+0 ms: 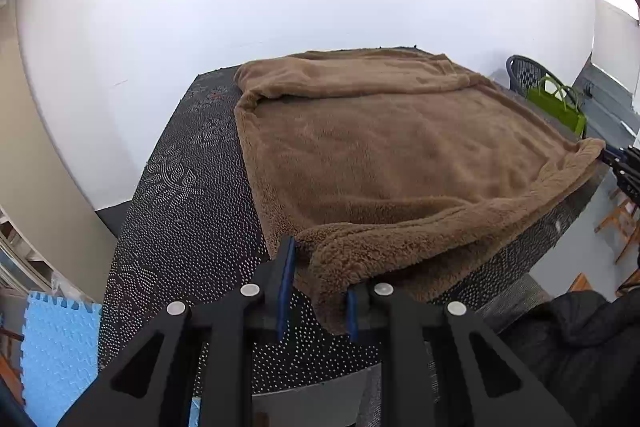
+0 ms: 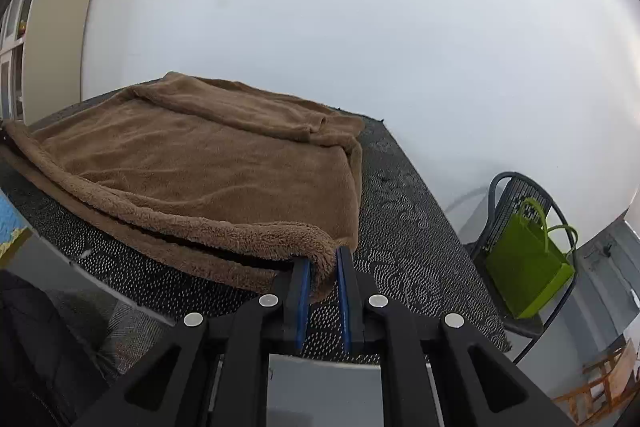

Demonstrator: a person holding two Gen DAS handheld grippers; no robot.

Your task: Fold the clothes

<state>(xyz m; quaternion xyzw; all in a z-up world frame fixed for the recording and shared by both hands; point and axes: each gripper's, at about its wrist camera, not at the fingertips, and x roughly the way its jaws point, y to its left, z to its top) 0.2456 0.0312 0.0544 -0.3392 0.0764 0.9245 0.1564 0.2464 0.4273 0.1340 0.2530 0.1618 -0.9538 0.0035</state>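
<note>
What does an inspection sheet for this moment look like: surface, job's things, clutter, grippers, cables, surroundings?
Surface: black dotted table mat, bare around the garment.
Job's things: brown fleece garment, spread flat, near hem lifted at both corners.
Clutter: nothing seen on the mat.
Grippers: left gripper shut on the near left corner; right gripper shut on the near right corner.
Cables: nothing seen.
Surroundings: white wall; green tote bag on a dark mesh chair; blue foam tile on the floor.

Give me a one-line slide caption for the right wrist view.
Right gripper pinches near corner of brown fleece garment on dotted black mat.
</note>
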